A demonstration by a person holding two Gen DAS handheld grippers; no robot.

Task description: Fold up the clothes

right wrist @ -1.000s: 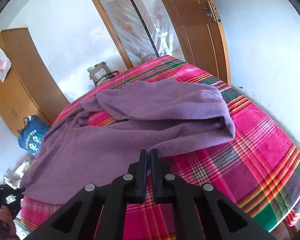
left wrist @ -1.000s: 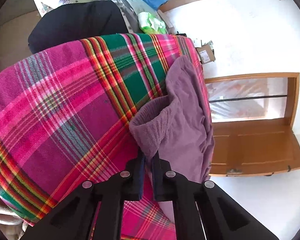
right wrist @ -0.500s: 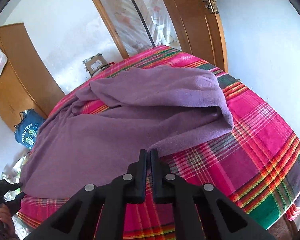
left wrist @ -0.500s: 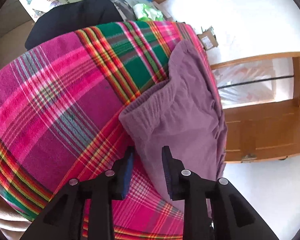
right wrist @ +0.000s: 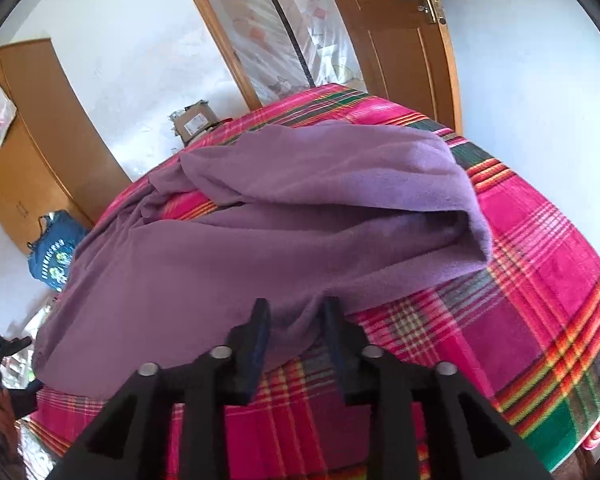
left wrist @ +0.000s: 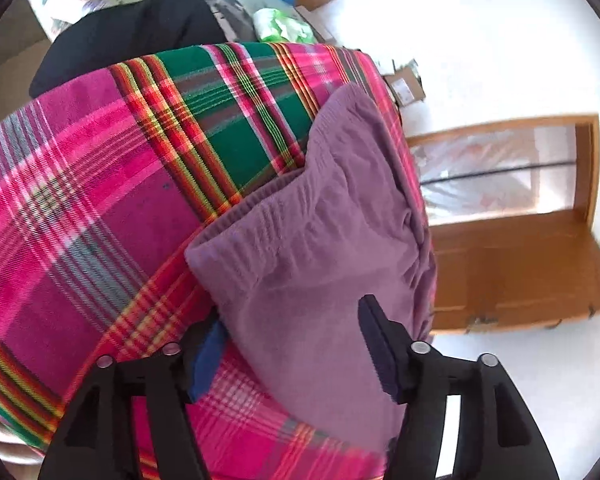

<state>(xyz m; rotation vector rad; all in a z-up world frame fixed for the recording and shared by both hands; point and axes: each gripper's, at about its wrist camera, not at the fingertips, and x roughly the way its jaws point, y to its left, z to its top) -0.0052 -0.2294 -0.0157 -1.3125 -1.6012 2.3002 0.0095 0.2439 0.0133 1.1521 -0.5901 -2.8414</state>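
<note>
As both grippers open, purple trousers lie released.

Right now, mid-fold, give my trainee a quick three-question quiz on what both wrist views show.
1. True or false: the purple garment lies on a pink and green plaid cover.
2. Multiple choice: the left gripper stands A) clamped shut on the garment's waistband, B) with jaws apart and opening, garment cloth between them, C) holding a blue bag.
3. Short answer: what lies between the fingers of the right gripper, whose jaws are opening?

Key: 1 true. 2 B. 3 An edge of the purple garment, no longer pinched.
</note>
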